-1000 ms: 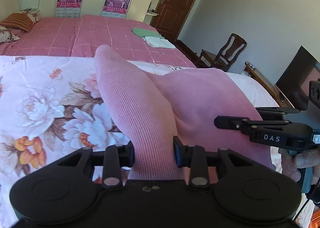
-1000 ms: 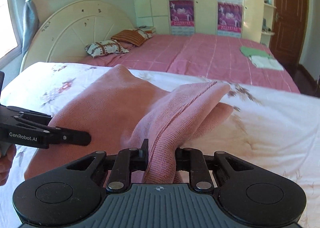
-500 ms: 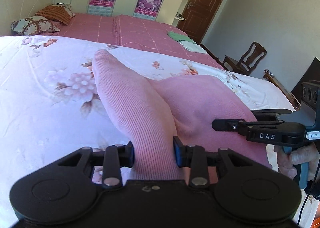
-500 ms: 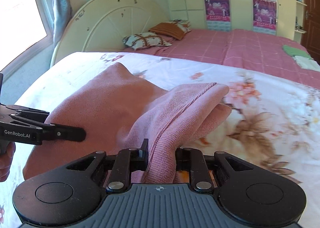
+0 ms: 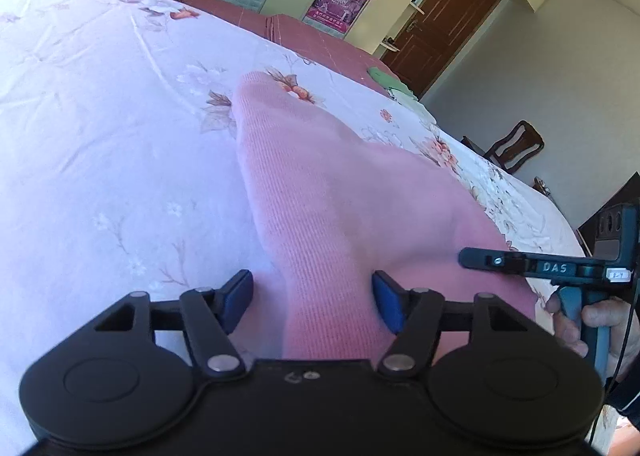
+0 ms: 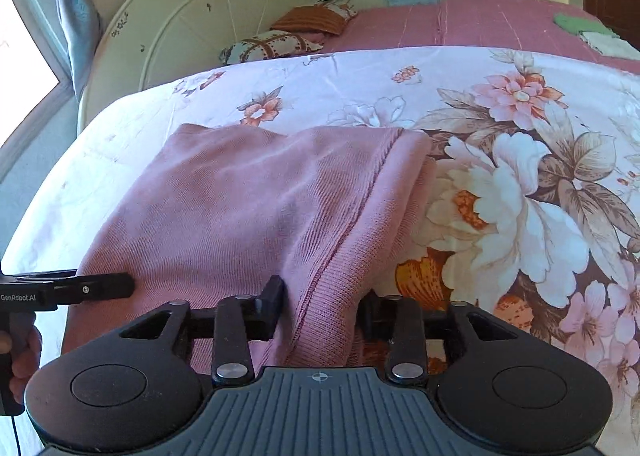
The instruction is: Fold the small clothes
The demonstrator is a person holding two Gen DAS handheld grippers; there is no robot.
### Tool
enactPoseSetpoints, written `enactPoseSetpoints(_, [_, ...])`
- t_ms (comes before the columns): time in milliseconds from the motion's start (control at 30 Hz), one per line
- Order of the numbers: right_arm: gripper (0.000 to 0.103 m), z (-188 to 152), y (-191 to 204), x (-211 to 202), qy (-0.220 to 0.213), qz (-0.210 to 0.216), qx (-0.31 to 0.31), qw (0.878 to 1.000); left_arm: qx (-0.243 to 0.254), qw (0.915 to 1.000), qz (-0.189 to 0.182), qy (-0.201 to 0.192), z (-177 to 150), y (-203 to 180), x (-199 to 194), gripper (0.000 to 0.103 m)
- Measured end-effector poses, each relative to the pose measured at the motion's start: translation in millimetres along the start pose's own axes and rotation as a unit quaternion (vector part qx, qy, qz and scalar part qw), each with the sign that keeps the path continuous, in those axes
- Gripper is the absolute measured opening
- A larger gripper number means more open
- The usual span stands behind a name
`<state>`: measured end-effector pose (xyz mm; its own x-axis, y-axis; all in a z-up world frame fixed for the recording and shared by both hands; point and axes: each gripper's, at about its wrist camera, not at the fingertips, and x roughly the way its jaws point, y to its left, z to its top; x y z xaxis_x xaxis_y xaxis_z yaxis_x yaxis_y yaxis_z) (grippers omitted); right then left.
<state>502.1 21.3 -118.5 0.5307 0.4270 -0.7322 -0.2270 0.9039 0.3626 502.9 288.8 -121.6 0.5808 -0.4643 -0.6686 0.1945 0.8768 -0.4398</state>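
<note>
A pink knitted garment [image 5: 340, 191] lies folded on the floral bedsheet [image 5: 100, 135]. My left gripper [image 5: 313, 300] straddles its near edge; the jaws are opening, and the blue pads [image 5: 240, 296] stand apart from the fabric between them. In the right wrist view the garment [image 6: 240, 207] lies flat with a ribbed hem [image 6: 328, 316] running between the fingers of my right gripper [image 6: 322, 308]. Its jaws are opening too, and there is a gap beside the fabric. Each gripper shows in the other's view, the right gripper [image 5: 464, 258] and the left gripper [image 6: 128, 284], both at the garment's sides.
Beyond the floral sheet lies a pink checked bed [image 6: 480, 23] with green and white folded clothes [image 6: 580, 23] and pillows [image 6: 276, 45] by a cream headboard [image 6: 192, 27]. A wooden chair [image 5: 516, 147], a brown door [image 5: 448, 15] and a dark screen [image 5: 612, 203] stand to the right.
Both grippers carried the pinched garment down onto the sheet, where it now lies flat. Both pairs of jaws have spread and let go of the fabric.
</note>
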Motion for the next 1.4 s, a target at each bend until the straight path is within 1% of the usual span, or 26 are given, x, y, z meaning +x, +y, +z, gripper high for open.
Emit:
enactPoseSetpoints(67, [0.046,2.1,-6.3,-18.8,-0.024,-0.011,0.007,1.000,0.013,0.9996,0.012,-0.022,1.9,0.3,-23.5,0.064])
enactPoseSetpoints(100, [0.045,4.2,-10.1,-29.8,-0.037,-0.016,0.011,0.999,0.016,0.9990,0.019,-0.037,5.0,-0.5,-35.1,0.054])
enactPoseSetpoints(133, [0.037,7.4,-10.7,-41.3,-0.051,-0.017,0.012,0.998,0.025,0.9979,0.028,-0.053,10.4,-6.1,-44.3,0.054])
enactPoseSetpoints(167, [0.028,11.6,-8.1,-50.3,-0.063,-0.015,0.004,0.998,0.040,0.9966,0.023,-0.068,17.0,-15.3,-50.1,0.054])
enactPoseSetpoints(200, [0.015,16.6,-3.5,-53.6,-0.067,-0.016,-0.011,0.998,0.056,0.9955,0.012,-0.075,23.3,-26.9,-51.2,0.054])
enactPoseSetpoints(233, [0.015,21.1,2.3,-52.1,-0.066,-0.016,-0.027,0.997,0.074,0.9947,-0.002,-0.072,29.3,-40.4,-46.8,0.054])
enactPoseSetpoints(300, [0.015,27.9,14.4,-41.3,-0.057,-0.019,-0.058,0.997,0.119,0.9918,-0.015,-0.043,33.4,-67.2,-25.4,0.054])
enactPoseSetpoints(367, [0.015,28.6,22.0,-25.0,-0.040,-0.026,-0.068,0.997,0.168,0.9856,0.017,-0.008,23.3,-81.7,2.7,0.053])
enactPoseSetpoints(400, [0.015,27.4,23.3,-19.3,-0.034,-0.029,-0.071,0.996,0.191,0.9806,0.043,0.003,14.3,-81.8,15.1,0.049])
enactPoseSetpoints(433, [0.015,23.0,22.3,-13.6,-0.031,-0.039,-0.076,0.996,0.211,0.9747,0.073,0.006,4.4,-77.8,23.4,0.042])
enactPoseSetpoints(467, [0.015,19.9,19.9,-9.9,-0.028,-0.051,-0.081,0.995,0.226,0.9706,0.084,-0.005,-4.2,-72.2,24.0,0.044])
enactPoseSetpoints(533, [0.015,12.5,4.6,3.6,-0.013,-0.078,-0.081,0.994,0.206,0.9755,0.076,-0.016,-7.7,-67.1,19.1,0.044])
enactPoseSetpoints(600, [0.015,9.3,-9.5,3.7,-0.023,-0.056,-0.054,0.997,0.221,0.9716,0.082,-0.019,-10.7,-69.6,16.0,0.043])
enactPoseSetpoints(667, [0.015,10.5,-3.1,-1.4,-0.021,-0.066,-0.072,0.995,0.220,0.9724,0.072,-0.030,-13.8,-69.8,6.8,0.043])
enactPoseSetpoints(733, [0.015,9.3,5.5,-17.3,-0.032,-0.079,-0.074,0.994,0.201,0.9776,0.050,-0.038,-16.8,-68.7,-9.7,0.049])
enactPoseSetpoints(767, [0.015,6.5,10.6,-30.3,-0.043,-0.069,-0.077,0.994,0.195,0.9789,0.045,-0.042,-19.7,-70.7,-17.2,0.049])
enactPoseSetpoints(833, [0.015,-4.0,17.7,-58.5,-0.055,-0.040,-0.082,0.994,0.202,0.9776,0.039,-0.043,-29.5,-76.8,-27.7,0.050])
enactPoseSetpoints(900, [0.015,-21.9,27.9,-79.6,-0.057,-0.009,-0.100,0.993,0.216,0.9736,0.058,-0.045,-44.3,-81.8,-31.1,0.050])
enactPoseSetpoints(967, [0.015,-41.2,36.6,-80.8,-0.032,0.000,-0.122,0.992,0.217,0.9722,0.073,-0.049,-58.2,-79.0,-32.7,0.050])
enactPoseSetpoints(1033, [0.015,-60.2,36.8,-64.1,0.005,-0.041,-0.148,0.988,0.204,0.9744,0.080,-0.048,-67.4,-72.3,-34.9,0.050])
enactPoseSetpoints(1067, [0.014,-66.1,32.2,-57.6,0.010,-0.054,-0.146,0.988,0.200,0.9750,0.087,-0.045,-71.3,-69.6,-36.4,0.050])
enactPoseSetpoints(1133, [0.014,-65.8,24.2,-57.9,0.005,-0.045,-0.116,0.992,0.185,0.9774,0.096,-0.033,-79.2,-63.2,-39.9,0.050])
enactPoseSetpoints(1200, [0.014,-62.8,28.2,-60.1,0.006,-0.057,-0.115,0.992,0.154,0.9831,0.092,-0.036,-85.8,-58.3,-51.0,0.050])
enactPoseSetpoints(1233, [0.014,-62.3,31.6,-66.1,0.000,-0.063,-0.115,0.991,0.146,0.9839,0.095,-0.041,-88.7,-58.7,-57.1,0.050])
enactPoseSetpoints(1333, [0.014,-68.1,40.9,-87.9,-0.024,-0.037,-0.108,0.993,0.127,0.9834,0.121,-0.047,-96.0,-61.1,-64.9,0.054])
enactPoseSetpoints(1400, [0.014,-78.1,43.2,-88.6,-0.012,-0.034,-0.120,0.992,0.107,0.9846,0.132,-0.041,-99.6,-56.7,-59.4,0.056])
